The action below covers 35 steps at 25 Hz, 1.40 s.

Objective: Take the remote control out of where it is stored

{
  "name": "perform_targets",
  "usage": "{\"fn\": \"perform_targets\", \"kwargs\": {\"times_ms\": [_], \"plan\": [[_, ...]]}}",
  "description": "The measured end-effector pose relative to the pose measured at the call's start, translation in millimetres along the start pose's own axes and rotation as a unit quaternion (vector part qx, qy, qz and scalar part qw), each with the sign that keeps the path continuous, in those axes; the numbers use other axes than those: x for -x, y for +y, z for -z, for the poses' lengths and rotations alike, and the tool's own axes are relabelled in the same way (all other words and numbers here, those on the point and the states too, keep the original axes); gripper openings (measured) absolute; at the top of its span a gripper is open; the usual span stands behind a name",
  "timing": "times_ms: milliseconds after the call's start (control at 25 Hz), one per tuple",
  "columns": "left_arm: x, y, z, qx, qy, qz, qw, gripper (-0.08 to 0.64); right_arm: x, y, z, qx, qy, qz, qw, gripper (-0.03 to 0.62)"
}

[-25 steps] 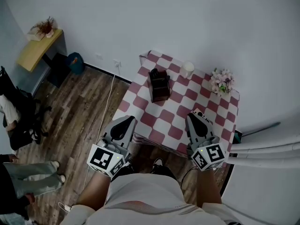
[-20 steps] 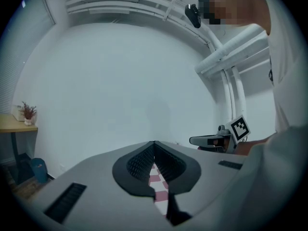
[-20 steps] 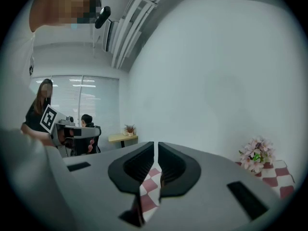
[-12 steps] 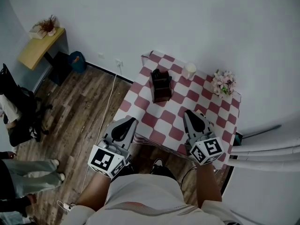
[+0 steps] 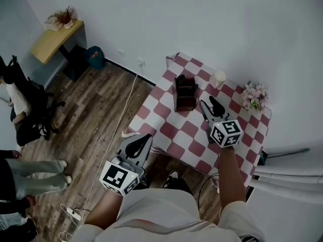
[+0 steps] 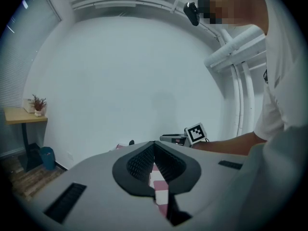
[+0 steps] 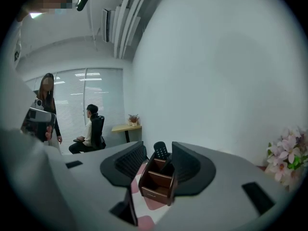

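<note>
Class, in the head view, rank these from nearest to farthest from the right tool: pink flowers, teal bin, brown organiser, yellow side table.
1. Brown organiser, just left of the right tool.
2. Pink flowers, off to its right.
3. Teal bin, well to the left.
4. Yellow side table, farthest left, beyond the bin.

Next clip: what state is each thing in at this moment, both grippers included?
remote control: stowed, standing on end in the organizer's far compartment, not gripped.
organizer: upright on the checked table; its near compartments look empty.
right gripper: open, jaws have just been opening, pads on nothing, aimed at the organizer.
left gripper: shut, empty, by the table's near edge.
</note>
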State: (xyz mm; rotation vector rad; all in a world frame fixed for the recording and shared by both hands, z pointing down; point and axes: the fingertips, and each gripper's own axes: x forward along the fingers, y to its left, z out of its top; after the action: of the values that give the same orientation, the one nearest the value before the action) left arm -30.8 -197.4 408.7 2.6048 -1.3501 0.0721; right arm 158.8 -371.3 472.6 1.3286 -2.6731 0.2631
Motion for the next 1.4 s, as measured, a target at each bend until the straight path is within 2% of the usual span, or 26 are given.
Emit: {"fn": "perform_targets", "kwargs": {"times_ms": [320, 520, 640, 800, 1000, 1160, 1400], "plan": [[-10, 19, 8, 0.012, 0.012, -0.030, 0.9994, 0.008, -55, -23, 40, 0.011, 0.059, -0.061, 0.996, 0.213], [-14, 28, 20, 0.018, 0.031, -0.049, 0.9982, 0.008, -84, -39, 63, 0.029, 0.097, -0.106, 0.989, 0.221], [-15, 36, 27, 0.021, 0.043, -0.060, 0.9971, 0.008, -97, -44, 67, 0.030, 0.101, -0.140, 0.984, 0.221], [-16, 42, 35, 0.024, 0.052, -0.072, 0.9958, 0.008, -108, -37, 69, 0.034, 0.096, -0.190, 0.977, 0.219], [-22, 44, 40, 0.022, 0.063, -0.076, 0.9949, 0.008, -112, -34, 67, 0.010, 0.064, -0.216, 0.974, 0.215], [-24, 42, 45, 0.021, 0.068, -0.074, 0.9947, 0.008, -111, -28, 61, 0.013, 0.038, -0.221, 0.974, 0.204], [-20, 38, 42, 0.017, 0.068, -0.072, 0.9949, 0.008, -102, -17, 26, 0.031, -0.001, -0.211, 0.977, 0.201]]}}
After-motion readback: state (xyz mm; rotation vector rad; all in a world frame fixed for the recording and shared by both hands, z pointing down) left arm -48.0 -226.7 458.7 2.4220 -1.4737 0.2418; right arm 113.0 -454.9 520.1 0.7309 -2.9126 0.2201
